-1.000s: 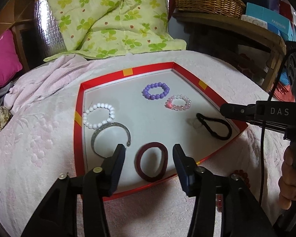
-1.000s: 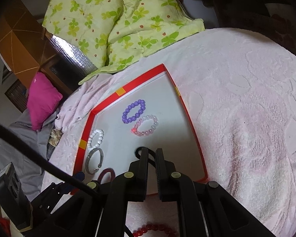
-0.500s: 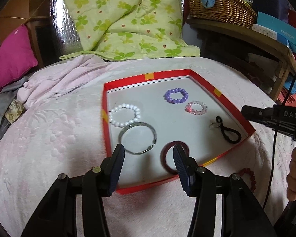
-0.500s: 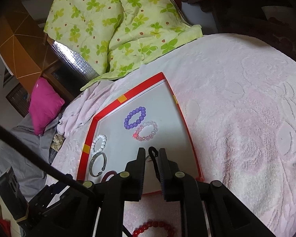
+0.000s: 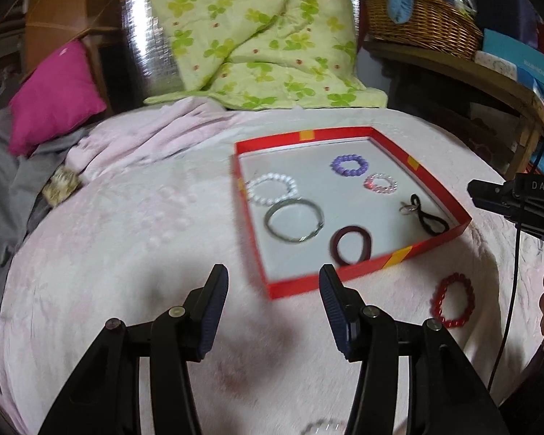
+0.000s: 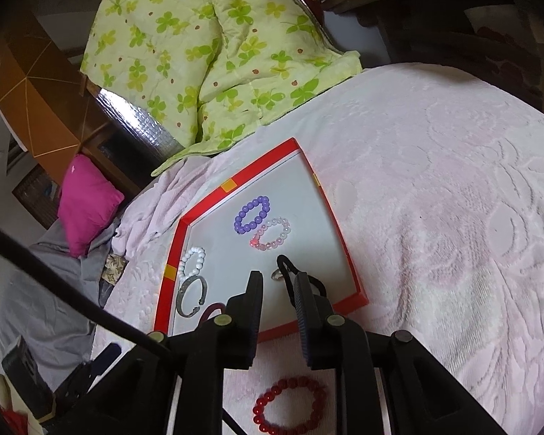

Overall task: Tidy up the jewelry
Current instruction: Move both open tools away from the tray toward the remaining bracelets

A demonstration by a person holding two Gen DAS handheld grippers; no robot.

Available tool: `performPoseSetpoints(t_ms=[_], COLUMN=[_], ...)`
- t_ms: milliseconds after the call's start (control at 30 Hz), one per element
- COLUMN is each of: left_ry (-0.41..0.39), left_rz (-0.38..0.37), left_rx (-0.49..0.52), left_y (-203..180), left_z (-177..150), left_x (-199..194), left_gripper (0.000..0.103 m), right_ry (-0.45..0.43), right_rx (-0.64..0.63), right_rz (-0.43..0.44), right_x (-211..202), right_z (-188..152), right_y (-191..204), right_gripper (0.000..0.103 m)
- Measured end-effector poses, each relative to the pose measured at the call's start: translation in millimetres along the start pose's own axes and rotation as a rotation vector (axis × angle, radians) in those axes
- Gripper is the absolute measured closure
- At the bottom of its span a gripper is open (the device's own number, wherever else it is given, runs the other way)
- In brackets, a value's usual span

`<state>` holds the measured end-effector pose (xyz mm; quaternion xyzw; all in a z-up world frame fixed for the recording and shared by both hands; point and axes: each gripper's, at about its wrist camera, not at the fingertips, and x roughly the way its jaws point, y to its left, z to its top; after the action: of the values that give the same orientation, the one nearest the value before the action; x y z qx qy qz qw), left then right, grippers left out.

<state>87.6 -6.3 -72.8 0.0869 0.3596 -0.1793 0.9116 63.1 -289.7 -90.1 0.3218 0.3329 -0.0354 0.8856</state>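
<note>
A red-rimmed tray (image 5: 359, 276) (image 6: 348, 264) on the pink bed holds a white bead bracelet (image 5: 272, 190), a silver bangle (image 5: 293, 219), a dark red band (image 5: 350, 245), a purple bead bracelet (image 5: 348, 165) (image 6: 252, 214), a pink bead bracelet (image 5: 380, 183) (image 6: 272, 233) and a black hair tie (image 5: 428, 219) (image 6: 284, 266). A red bead bracelet (image 5: 452, 304) (image 6: 290, 404) lies on the bed outside the tray. My left gripper (image 5: 270, 286) is open and empty, in front of the tray's near left corner. My right gripper (image 6: 279, 282) is open a little and empty, above the tray's near edge.
A green clover quilt (image 5: 257, 32) and a magenta pillow (image 5: 54, 98) lie at the back. A wicker basket (image 5: 420, 25) sits on a wooden shelf (image 5: 453, 72) at the right. A pale bead item (image 5: 321, 427) shows at the bottom edge, mostly hidden.
My left gripper has pulled back and to the left, away from the dark red band, out of the tray. My right gripper has opened slightly and drawn back from the black hair tie.
</note>
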Motion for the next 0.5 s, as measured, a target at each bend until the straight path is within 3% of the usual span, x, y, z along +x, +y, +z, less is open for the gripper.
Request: performPoseSetpoints(t_ms=[500], left_ry=[0.054], left_rz=[0.055], left_rx=[-0.050], left_y=[30.1], left_z=[-56.5], left_x=[-35.8], left_gripper=[0.050], right_ry=[0.012], right_rx=[-0.016], right_rz=[-0.040], right_x=[-9.1], right_z=[-13.0], right_y=[1.0], right_gripper=[0.083])
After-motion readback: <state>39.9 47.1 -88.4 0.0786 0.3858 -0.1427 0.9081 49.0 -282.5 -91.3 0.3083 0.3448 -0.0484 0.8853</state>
